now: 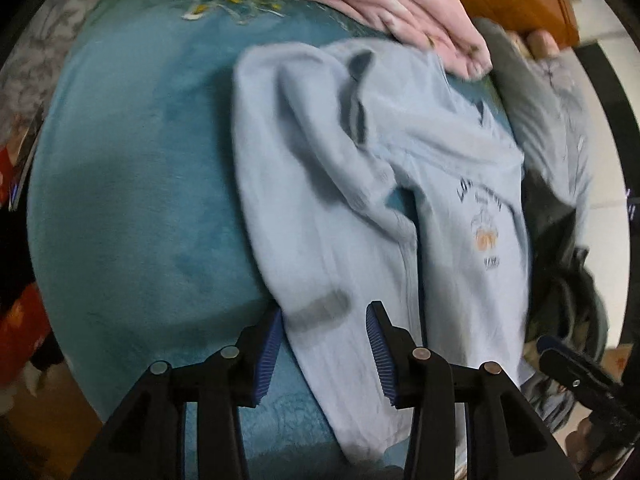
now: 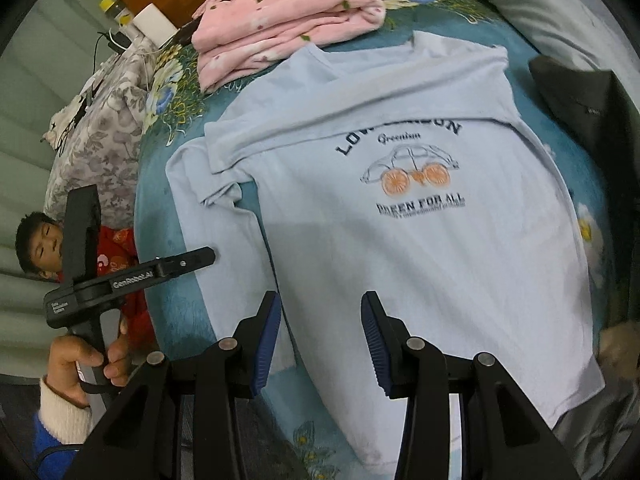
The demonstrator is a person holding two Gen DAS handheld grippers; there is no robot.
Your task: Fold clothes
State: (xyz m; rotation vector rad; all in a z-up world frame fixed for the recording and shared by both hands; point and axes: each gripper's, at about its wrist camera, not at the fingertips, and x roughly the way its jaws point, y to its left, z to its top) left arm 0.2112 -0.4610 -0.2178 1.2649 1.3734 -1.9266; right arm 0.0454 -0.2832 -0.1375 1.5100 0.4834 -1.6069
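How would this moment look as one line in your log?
task: fold clothes | shirt: flat on bed, unfolded | left tool: open | right tool: open | pink clothes: folded

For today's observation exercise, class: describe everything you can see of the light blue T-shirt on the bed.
The light blue T-shirt looks like soft cotton and lies print-up, mostly flat, on the teal blanket. The print shows a car outline with orange wheels and the words "Greenism" and "GREEN FOR ALL". One sleeve is folded and rumpled near the collar side. The folded pink garment overlaps its top edge. The left gripper and right gripper hover open above its hem, holding nothing.
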